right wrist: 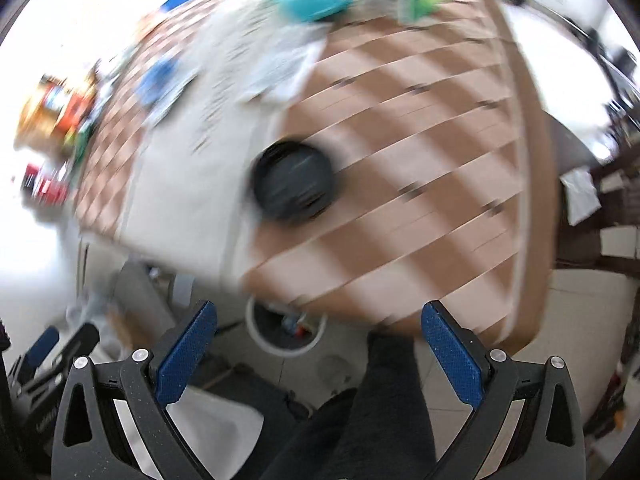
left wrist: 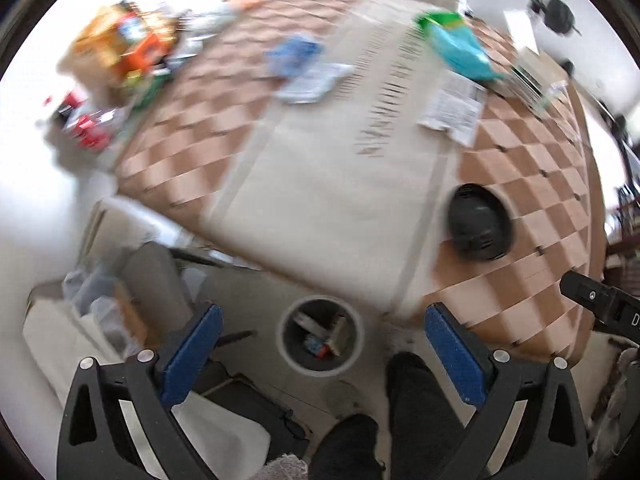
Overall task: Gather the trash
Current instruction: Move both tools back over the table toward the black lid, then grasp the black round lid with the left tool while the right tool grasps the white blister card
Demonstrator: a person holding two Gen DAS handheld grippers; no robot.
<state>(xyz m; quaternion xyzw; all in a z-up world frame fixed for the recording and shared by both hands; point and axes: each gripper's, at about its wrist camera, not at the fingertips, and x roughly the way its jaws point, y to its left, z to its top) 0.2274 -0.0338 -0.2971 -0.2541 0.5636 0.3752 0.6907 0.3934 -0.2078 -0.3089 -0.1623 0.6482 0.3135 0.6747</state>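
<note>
A: Although both views are smeared, can you say how the left hand-held gripper [left wrist: 322, 354] stands?

B: Yes. Its blue pads [left wrist: 192, 354] are spread wide at the bottom of the left wrist view and nothing is between them. In the gap I see the round bin [left wrist: 322, 336] on the floor, with some scraps inside; I cannot tell what they are.

A: And the right hand-held gripper [right wrist: 318, 350]?

B: It is also wide open and empty. In the right wrist view the bin [right wrist: 280, 340] is in the lower middle, but the edge of the desk [right wrist: 400, 208] hides its upper half.

A: Where is the trash that is not collected?

B: On the desk [left wrist: 320, 200], which has a checkered cover. In the left wrist view a teal and green packet [left wrist: 460, 46] lies at the upper right, a printed paper [left wrist: 454, 106] just below it, a blue crumpled thing [left wrist: 294, 54] with a white sheet near the upper middle. A heap of orange and red packages [left wrist: 120, 48] is at the upper left, too blurred to name.

A: And the dark round object [left wrist: 478, 224]?

B: It rests on the desk at the right; its kind is unclear. A dark trouser leg [left wrist: 420, 400] is cut off at the bottom edge.
</note>
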